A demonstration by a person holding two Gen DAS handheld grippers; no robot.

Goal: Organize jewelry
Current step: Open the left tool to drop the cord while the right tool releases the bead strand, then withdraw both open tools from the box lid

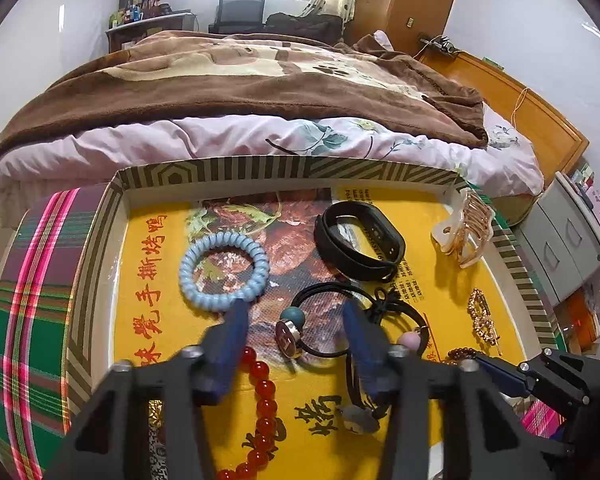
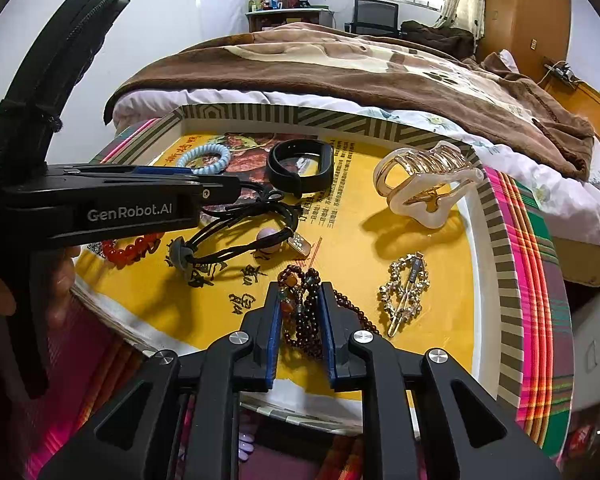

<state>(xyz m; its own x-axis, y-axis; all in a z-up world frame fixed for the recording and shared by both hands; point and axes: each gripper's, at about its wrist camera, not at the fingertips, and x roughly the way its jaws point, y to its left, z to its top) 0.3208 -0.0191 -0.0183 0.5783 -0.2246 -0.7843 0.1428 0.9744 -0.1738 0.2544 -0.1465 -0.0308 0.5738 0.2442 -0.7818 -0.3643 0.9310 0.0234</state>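
A striped-rim tray [image 1: 260, 168] lined with a yellow printed sheet holds the jewelry. My left gripper [image 1: 294, 314] is open, its blue pads on either side of a black hair tie with a round charm [image 1: 290, 334], not touching it. A pale blue coil tie [image 1: 224, 272], a black wristband [image 1: 360, 240], a cream and gold claw clip [image 1: 466, 228], a gold hairpin [image 1: 482, 316] and a red bead bracelet [image 1: 260, 392] lie around it. My right gripper [image 2: 300, 300] stands narrowly open over a dark bead bracelet [image 2: 306, 312] that lies on the sheet between its pads.
The tray [image 2: 340, 118] rests on a plaid cloth [image 1: 32, 280] in front of a bed with a brown blanket [image 1: 260, 80]. A grey drawer unit [image 1: 568, 240] stands to the right. A hand [image 2: 4, 288] holds the left gripper [image 2: 236, 188] at the left of the right wrist view.
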